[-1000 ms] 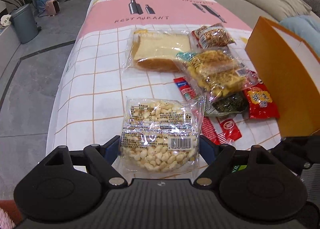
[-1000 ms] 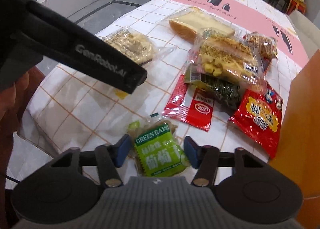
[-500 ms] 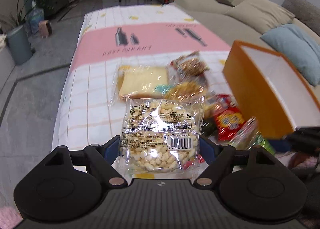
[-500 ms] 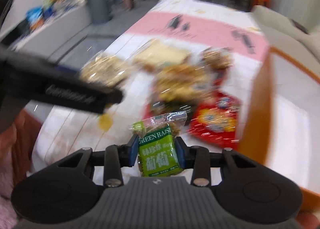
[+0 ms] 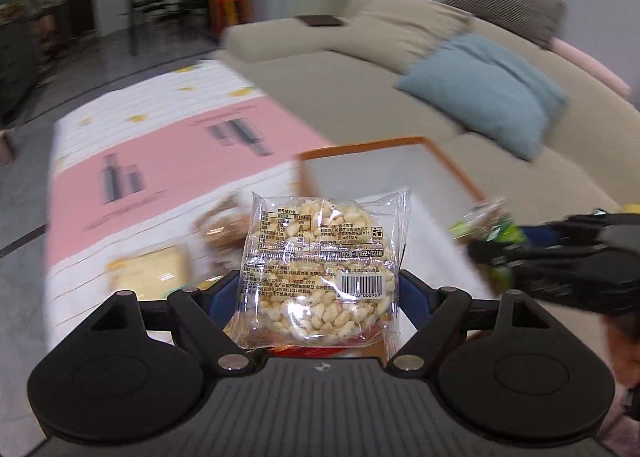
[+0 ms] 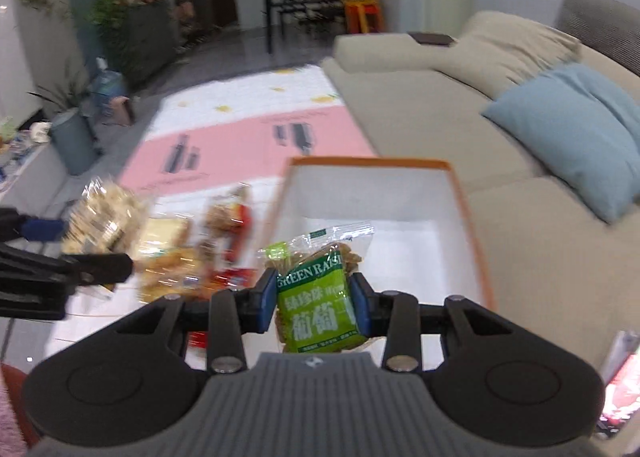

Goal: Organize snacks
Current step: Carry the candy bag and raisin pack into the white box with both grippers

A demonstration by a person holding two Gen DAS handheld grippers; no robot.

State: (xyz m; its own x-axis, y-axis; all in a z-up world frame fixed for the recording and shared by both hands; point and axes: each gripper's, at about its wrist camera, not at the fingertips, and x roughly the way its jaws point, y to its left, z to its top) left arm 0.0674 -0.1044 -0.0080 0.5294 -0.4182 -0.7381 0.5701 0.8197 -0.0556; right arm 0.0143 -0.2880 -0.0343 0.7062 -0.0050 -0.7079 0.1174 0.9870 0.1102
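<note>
My left gripper (image 5: pixel 320 289) is shut on a clear pack of puffed rice cake (image 5: pixel 324 269) and holds it up in the air, above the table. My right gripper (image 6: pixel 314 303) is shut on a green raisin pack (image 6: pixel 316 297) and holds it over the near end of the orange box (image 6: pixel 472 225), whose white inside is open to view. The box also shows in the left wrist view (image 5: pixel 452 169), just beyond the rice cake pack. The right gripper with its green pack appears at the right of the left wrist view (image 5: pixel 500 241).
Several snack packs lie on the checked tablecloth (image 6: pixel 248 137) left of the box: a bread slice pack (image 5: pixel 148 273), a nut pack (image 5: pixel 224 229), red packs (image 6: pixel 236 277). A beige sofa (image 6: pixel 420 97) with a blue cushion (image 6: pixel 580 129) runs along the right.
Both grippers have lifted their packs off the table and swung right toward the orange box. The right gripper closed on the raisin pack and now holds it over the box.
</note>
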